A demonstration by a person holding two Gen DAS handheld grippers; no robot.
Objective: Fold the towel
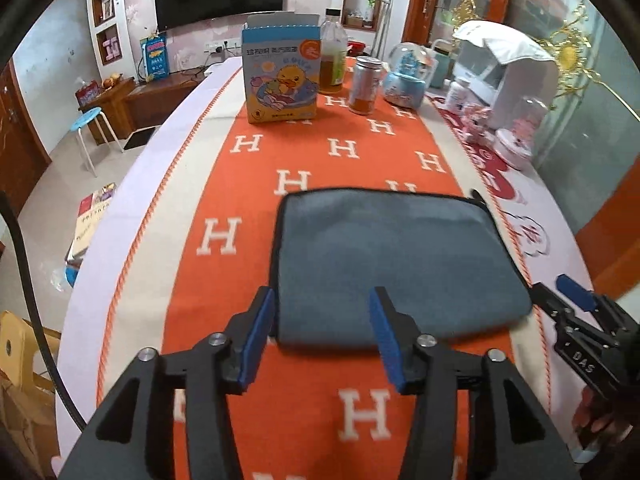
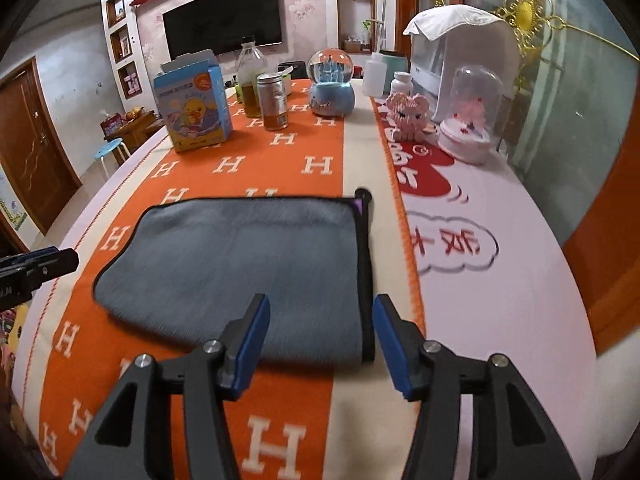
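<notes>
A grey-blue towel (image 1: 396, 256) with black trim lies folded flat on the orange H-patterned tablecloth (image 1: 248, 208); it also shows in the right wrist view (image 2: 240, 264). My left gripper (image 1: 322, 308) is open and empty, hovering over the towel's near left corner. My right gripper (image 2: 320, 320) is open and empty over the towel's near right corner, and also shows in the left wrist view (image 1: 560, 292). The left gripper's tip shows at the left edge of the right wrist view (image 2: 36, 266).
At the far end of the table stand a duck-print box (image 1: 282, 76), an oil bottle (image 1: 333, 54), a metal-lidded jar (image 1: 364, 86), a snow globe (image 1: 406, 76), a white appliance (image 1: 508, 68) and a pink figure under a dome (image 2: 472, 116). A blue stool (image 1: 86, 116) stands on the floor at left.
</notes>
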